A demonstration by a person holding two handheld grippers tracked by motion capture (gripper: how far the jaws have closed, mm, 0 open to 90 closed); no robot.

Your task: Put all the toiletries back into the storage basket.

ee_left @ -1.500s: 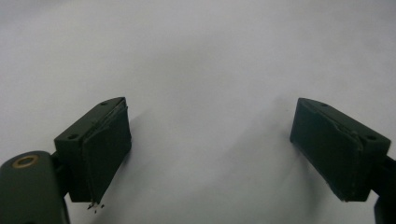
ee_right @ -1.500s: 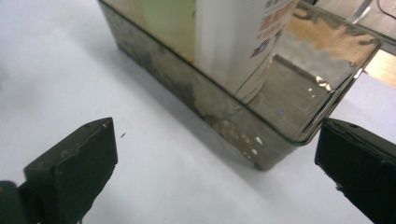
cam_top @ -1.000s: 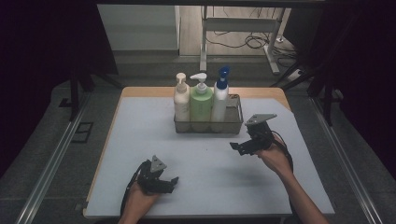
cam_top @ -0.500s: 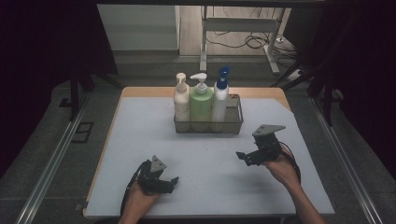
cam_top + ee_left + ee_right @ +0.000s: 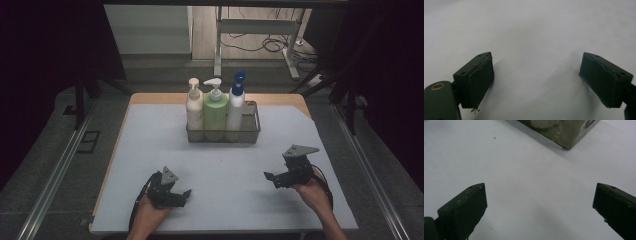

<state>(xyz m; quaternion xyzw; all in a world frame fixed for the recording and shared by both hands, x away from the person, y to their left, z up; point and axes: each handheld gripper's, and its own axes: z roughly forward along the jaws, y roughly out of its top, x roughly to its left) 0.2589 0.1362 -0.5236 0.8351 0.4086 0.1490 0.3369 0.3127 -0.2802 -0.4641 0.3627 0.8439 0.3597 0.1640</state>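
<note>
- Black jaws on our right gripper (image 5: 273,179) stand spread wide and hold nothing; in the right gripper view we see bare table between them and a corner of the wire basket (image 5: 566,137) ahead.
- Our left gripper (image 5: 184,196) is also spread and holds nothing, low over the near left part of the table, with plain white surface between its jaws in the left gripper view.
- Both grippers sit near the front edge of the table (image 5: 150,140), well apart from each other and from the basket.
- Outward from them, the basket (image 5: 250,131) stands toward the far middle of the table.
- 3 pump bottles stand upright in it, side by side: a cream bottle (image 5: 194,106) at the left, a green bottle (image 5: 215,110) in the middle, and a white bottle with a blue pump (image 5: 236,105) at the right.
- The 3 bottles crowd the left and middle of the basket; its right end looks free.
- We judge the work on the bottles and basket to be at a rest point: all 3 bottles are seated, none lies on the table, and neither gripper touches anything.
- If loading was the aim, it looks finished; if unloading, nothing is out yet and all 3 remain to lift.
</note>
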